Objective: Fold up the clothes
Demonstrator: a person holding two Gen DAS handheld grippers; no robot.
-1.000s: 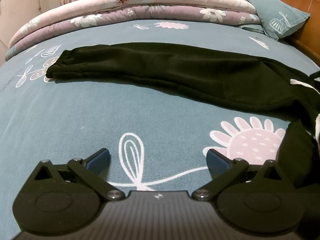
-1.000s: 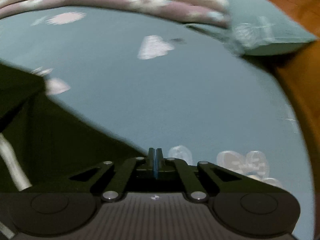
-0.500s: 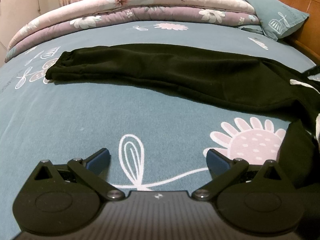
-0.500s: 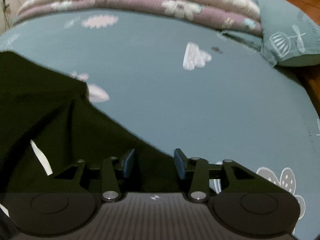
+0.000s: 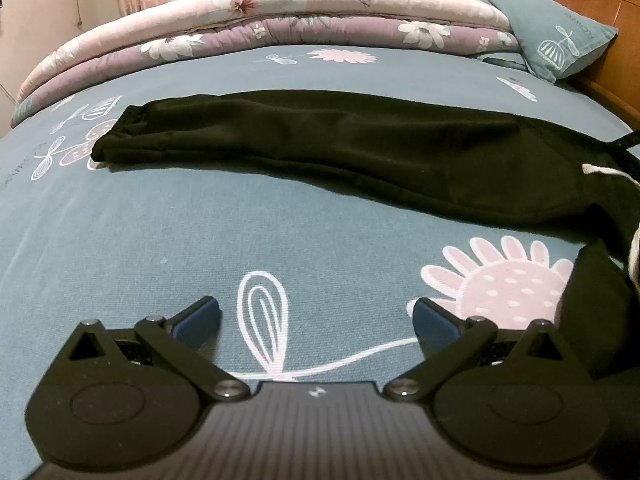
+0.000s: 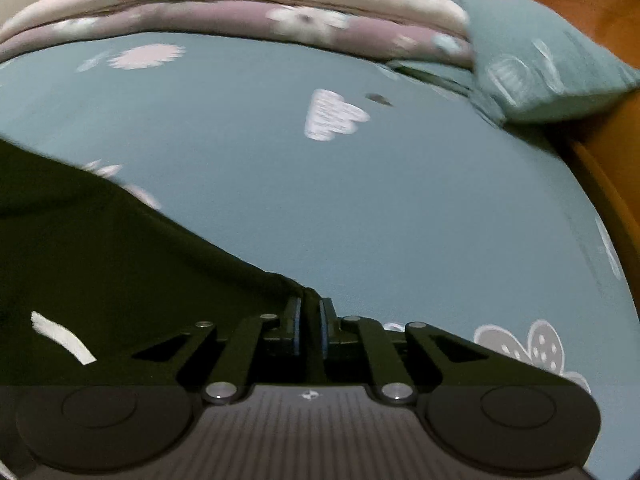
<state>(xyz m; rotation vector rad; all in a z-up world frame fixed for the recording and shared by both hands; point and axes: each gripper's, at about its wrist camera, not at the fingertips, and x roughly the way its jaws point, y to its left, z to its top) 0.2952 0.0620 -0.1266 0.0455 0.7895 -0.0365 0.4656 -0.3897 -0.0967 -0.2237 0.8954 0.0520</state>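
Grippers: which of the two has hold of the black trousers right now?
The right gripper: its jaws have just closed, pinching the black trousers. The left gripper hangs open over bare bedsheet.

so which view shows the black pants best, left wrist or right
The left wrist view: the black pants lie stretched across the bed, from the elastic cuff at left to the drawstring end at right. The right wrist view shows only one blurred dark edge of them, pinched in the right gripper.
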